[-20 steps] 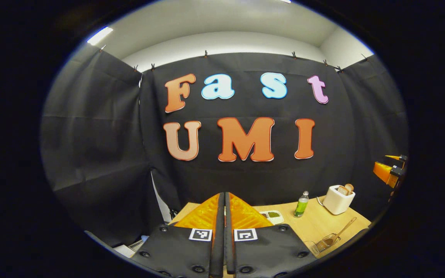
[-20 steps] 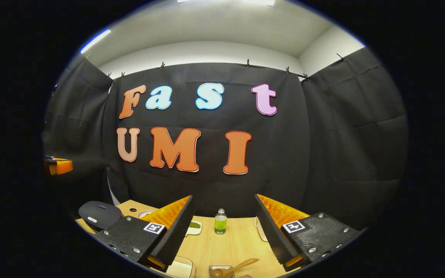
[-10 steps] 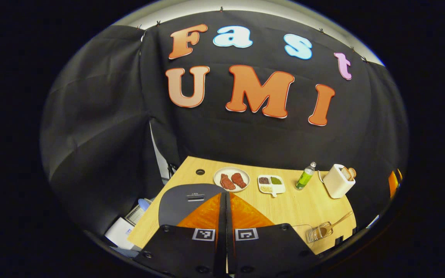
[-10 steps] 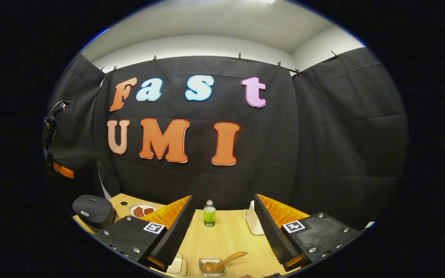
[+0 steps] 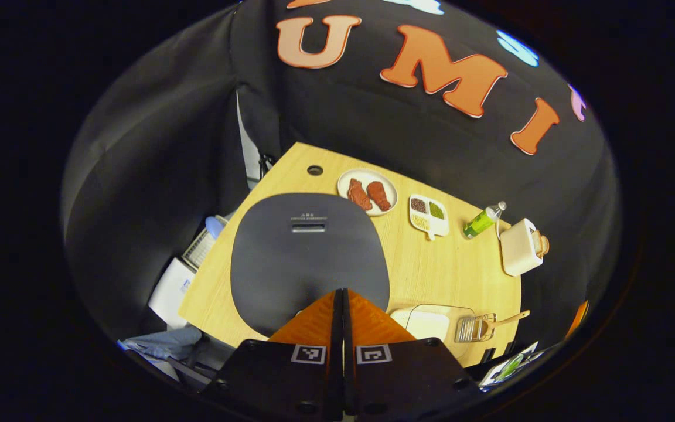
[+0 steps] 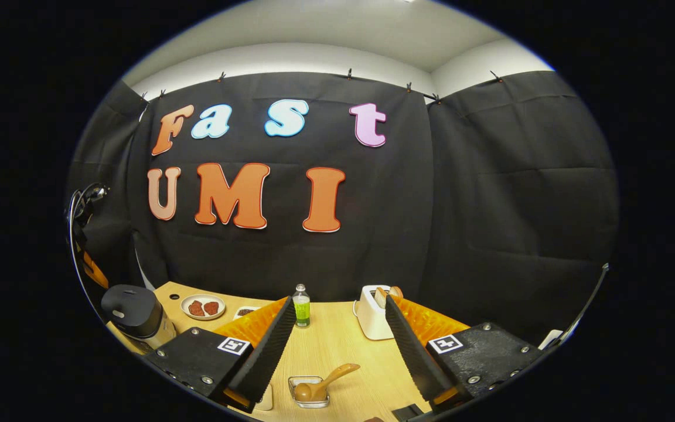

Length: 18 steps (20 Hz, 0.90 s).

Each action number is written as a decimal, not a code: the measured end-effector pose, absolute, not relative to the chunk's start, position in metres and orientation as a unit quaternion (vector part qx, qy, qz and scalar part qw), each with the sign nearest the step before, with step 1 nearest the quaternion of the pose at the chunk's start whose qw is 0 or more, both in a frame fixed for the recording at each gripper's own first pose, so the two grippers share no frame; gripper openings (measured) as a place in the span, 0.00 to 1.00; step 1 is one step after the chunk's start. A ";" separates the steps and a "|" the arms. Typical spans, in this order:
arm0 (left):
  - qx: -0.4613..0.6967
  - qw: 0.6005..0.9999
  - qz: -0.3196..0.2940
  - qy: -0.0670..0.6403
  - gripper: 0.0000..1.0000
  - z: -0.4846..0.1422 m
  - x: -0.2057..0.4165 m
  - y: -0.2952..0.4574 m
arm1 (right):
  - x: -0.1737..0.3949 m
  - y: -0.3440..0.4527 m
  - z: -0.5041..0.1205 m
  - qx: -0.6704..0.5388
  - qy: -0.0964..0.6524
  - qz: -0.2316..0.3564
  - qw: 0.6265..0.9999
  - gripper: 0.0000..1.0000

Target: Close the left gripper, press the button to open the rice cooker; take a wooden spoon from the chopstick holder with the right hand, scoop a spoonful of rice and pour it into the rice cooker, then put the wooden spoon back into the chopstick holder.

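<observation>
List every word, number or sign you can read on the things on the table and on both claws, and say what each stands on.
Nothing here can be quoted.
rice cooker: a line of small print on the lid, too small to read.
bottle: label too blurred to read.
left claw and right claw: square coded markers, no letters or numbers.

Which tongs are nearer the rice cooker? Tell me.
Left. The left tongs, shut, hang right above the rice cooker. The right tongs, open, are off to its side, with the rice cooker far left.
</observation>
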<state>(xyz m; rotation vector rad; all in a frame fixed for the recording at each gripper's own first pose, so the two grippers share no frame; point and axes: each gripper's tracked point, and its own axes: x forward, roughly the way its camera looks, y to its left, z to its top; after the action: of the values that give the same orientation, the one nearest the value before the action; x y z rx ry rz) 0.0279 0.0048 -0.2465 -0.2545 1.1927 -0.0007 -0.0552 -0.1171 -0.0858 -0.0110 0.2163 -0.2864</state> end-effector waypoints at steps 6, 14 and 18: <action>-0.148 0.761 -0.006 0.632 0.05 -0.293 0.010 0.002 | -0.069 -0.120 -0.104 -0.002 0.130 -0.167 0.977 0.95; -0.148 0.736 -0.001 0.661 0.02 -0.318 0.005 0.008 | -0.079 -0.126 -0.120 0.002 0.151 -0.189 0.970 0.95; -0.155 0.733 0.008 0.662 0.06 -0.324 0.006 0.010 | -0.079 -0.129 -0.131 0.005 0.164 -0.192 0.968 0.95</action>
<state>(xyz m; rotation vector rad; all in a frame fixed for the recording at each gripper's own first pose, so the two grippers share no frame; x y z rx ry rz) 0.0059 0.0104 -0.3238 -0.3403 1.4561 0.0175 -0.0794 -0.1290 -0.1310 0.0105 0.3318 -0.3887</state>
